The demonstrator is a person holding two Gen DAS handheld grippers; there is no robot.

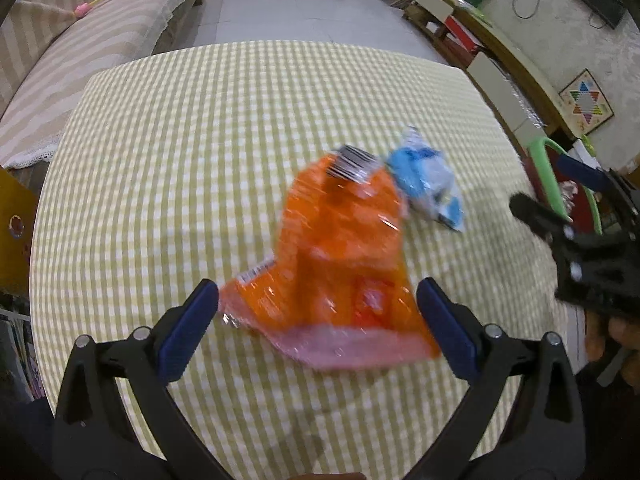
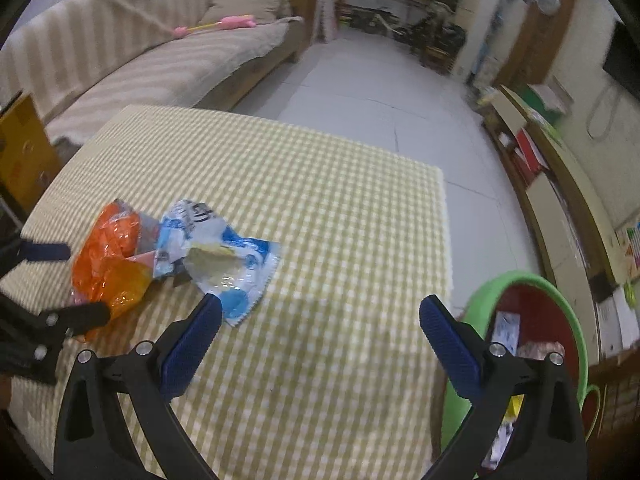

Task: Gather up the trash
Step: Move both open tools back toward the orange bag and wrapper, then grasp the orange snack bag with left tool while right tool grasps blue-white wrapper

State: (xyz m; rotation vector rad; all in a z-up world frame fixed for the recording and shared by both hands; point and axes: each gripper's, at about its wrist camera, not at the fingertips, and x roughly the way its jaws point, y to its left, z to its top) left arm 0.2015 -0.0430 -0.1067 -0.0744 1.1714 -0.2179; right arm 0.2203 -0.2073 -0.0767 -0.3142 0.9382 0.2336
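An orange snack wrapper [image 1: 344, 256] lies on the checked tablecloth [image 1: 200, 140], with a blue and white wrapper [image 1: 428, 184] touching its far right side. My left gripper [image 1: 318, 304] is open, its blue pads on either side of the orange wrapper's near end. In the right wrist view the orange wrapper [image 2: 112, 260] and the blue and white wrapper [image 2: 224, 268] lie to the left. My right gripper [image 2: 320, 312] is open and empty, its left pad near the blue wrapper's corner. The right gripper also shows at the left wrist view's right edge [image 1: 560, 216].
A red bin with a green rim [image 2: 560, 328] stands by the table's right edge, with wrappers inside. A striped sofa [image 2: 140, 56] is on the left, low shelves [image 2: 560, 184] along the right wall. A yellow box [image 2: 24, 148] stands at the table's left.
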